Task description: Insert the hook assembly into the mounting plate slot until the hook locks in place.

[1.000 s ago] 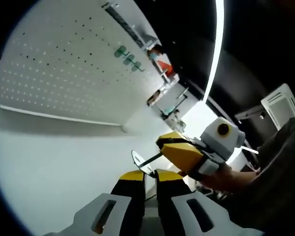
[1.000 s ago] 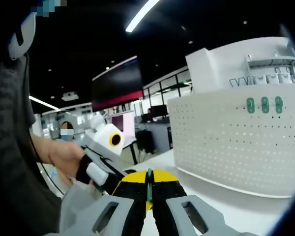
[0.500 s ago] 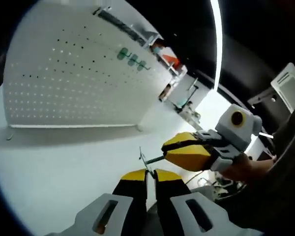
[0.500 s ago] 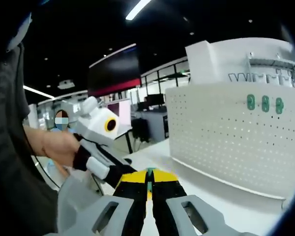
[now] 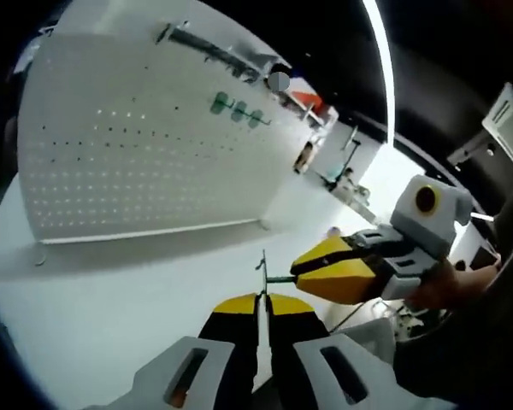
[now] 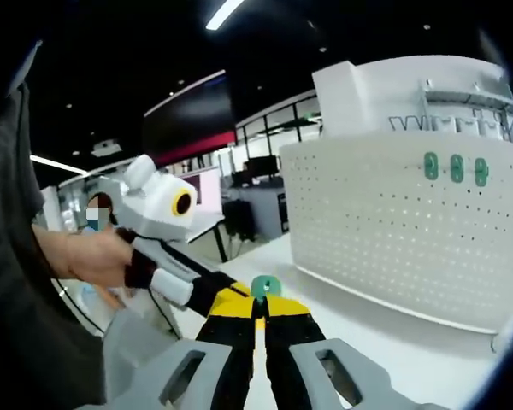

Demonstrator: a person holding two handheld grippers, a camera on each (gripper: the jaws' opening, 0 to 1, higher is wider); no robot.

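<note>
In the left gripper view my left gripper [image 5: 258, 304] is shut on a thin mounting plate [image 5: 262, 270], seen edge-on just above its yellow tips. My right gripper [image 5: 301, 272] comes in from the right, shut on a short green hook stem [image 5: 279, 278] whose end touches the plate. In the right gripper view my right gripper [image 6: 258, 306] is shut, and the plate [image 6: 262, 286] shows as a small green disc just above its tips. The left gripper [image 6: 226, 299] reaches in from the left, its yellow tips against that disc. How the hook sits in the slot is hidden.
A white pegboard [image 5: 137, 145] stands upright on the white table [image 5: 111, 299], also seen as the pegboard [image 6: 393, 231] in the right gripper view. Three green plates [image 5: 236, 108] are mounted high on it. A person's hand [image 6: 77, 256] holds the left gripper. Office desks lie behind.
Both views have shifted with the hands. The plate has turned from a tilted oval to edge-on in the left gripper view, and now shows as a disc in the right gripper view.
</note>
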